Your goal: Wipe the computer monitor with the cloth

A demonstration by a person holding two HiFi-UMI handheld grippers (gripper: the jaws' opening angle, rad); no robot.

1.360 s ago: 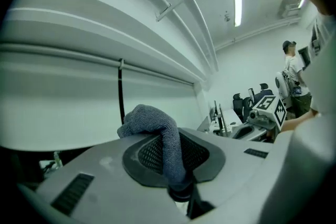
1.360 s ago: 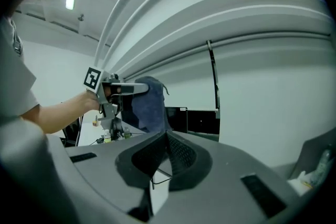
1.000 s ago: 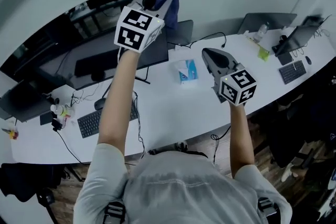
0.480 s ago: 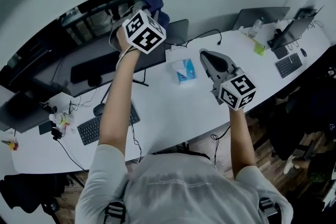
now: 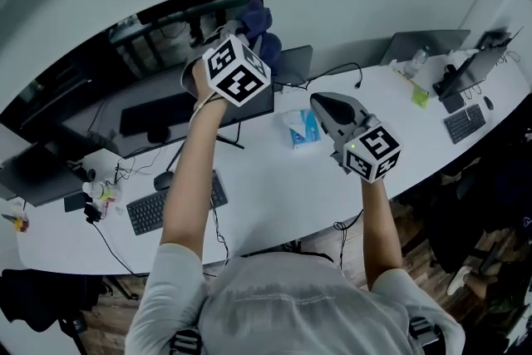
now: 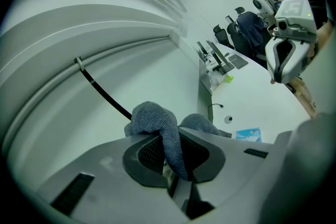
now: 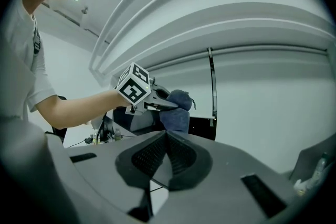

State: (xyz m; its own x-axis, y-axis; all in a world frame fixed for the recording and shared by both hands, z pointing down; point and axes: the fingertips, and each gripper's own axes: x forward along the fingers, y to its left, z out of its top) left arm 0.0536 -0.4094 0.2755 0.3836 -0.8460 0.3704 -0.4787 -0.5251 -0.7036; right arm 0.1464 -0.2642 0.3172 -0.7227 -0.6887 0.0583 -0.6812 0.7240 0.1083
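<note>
**Grey shirt, grey tools**

The person wears a light grey short-sleeved T-shirt [image 5: 283,303], with dark buckled straps [image 5: 184,338] at the lower edge of the head view. The left gripper [image 5: 239,33] and right gripper [image 5: 320,101] have smooth grey shells. Each carries a white cube [image 5: 368,150] printed with black square markers. The pads [image 7: 149,157] are dark and ribbed.

A long white table [image 5: 274,183] is seen. A monitor [image 5: 154,108] is stood along its far edge. A black keyboard [image 5: 170,202] and a mouse [image 5: 163,179] are laid toward the left end, a blue tissue pack [image 5: 301,129] near the middle, and a second keyboard [image 5: 465,122] at the right end.
</note>
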